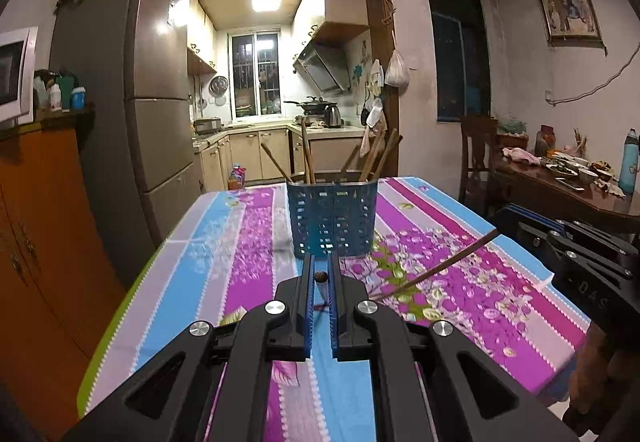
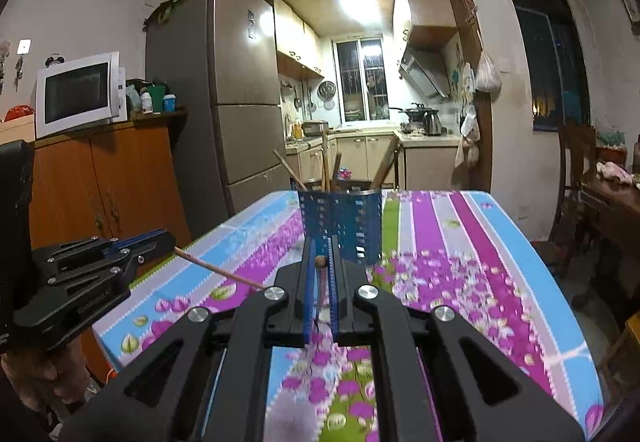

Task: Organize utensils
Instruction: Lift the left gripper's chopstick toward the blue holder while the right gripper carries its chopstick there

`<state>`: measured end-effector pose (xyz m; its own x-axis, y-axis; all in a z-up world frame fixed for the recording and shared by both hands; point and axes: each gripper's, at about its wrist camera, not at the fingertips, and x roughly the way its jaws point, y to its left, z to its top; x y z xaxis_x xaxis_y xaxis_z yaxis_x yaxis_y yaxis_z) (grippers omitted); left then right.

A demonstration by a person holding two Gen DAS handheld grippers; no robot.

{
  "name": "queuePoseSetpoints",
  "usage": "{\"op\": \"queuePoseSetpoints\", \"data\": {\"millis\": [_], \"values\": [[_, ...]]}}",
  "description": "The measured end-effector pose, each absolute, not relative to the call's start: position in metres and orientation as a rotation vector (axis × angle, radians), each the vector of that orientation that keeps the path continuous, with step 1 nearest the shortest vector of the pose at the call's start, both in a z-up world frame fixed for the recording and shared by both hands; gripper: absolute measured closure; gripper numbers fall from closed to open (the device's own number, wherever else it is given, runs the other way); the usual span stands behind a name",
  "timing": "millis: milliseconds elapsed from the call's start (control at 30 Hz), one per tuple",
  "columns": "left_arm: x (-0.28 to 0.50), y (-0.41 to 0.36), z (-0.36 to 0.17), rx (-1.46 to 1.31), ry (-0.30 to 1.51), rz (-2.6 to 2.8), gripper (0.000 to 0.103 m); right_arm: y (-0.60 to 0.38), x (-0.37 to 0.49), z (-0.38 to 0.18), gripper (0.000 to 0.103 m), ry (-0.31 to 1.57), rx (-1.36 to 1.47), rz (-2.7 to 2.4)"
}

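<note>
On the striped floral tablecloth (image 1: 248,226) stands a blue perforated utensil holder (image 1: 332,218), already bristling with several wooden chopsticks (image 1: 306,154) that lean out at loose angles. Each of the person's two grippers is clamped on one more stick. The left gripper (image 1: 321,276) pinches a chopstick (image 2: 220,271) near its upper end, so from its own camera only the round butt shows between the blue pads; seen from the right side, the shaft slants out and down from the closed jaws. The right gripper (image 2: 321,262) does the same with the other chopstick (image 1: 440,266), which in the left view runs as a thin dark line down toward the cloth.

These sticks look light, stiff and smooth, so weight is no worry, but I judge a thin round shaft will twist or slip in flat pads if knocked. Holding close to the thick end, as both claws do, leaves the long free tip to steer, though it also lets that tip swing.

Both held sticks sit above the table, on the near side of the holder, apart from it and below its rim. The holder lies straight ahead of each gripper. To my eye, each tip must clear the rim and thread between the leaning sticks.
</note>
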<state>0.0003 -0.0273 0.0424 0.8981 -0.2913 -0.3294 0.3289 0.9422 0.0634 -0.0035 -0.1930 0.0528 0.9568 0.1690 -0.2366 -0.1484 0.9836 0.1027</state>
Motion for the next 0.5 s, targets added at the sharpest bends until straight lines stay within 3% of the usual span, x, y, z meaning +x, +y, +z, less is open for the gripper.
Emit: {"op": "queuePoseSetpoints", "data": {"millis": [500], "values": [[0.029,-0.042,0.068,0.187,0.318,-0.206,0.095,-0.184,0.018,0.086,0.098,0.196,0.099,0.171]]}}
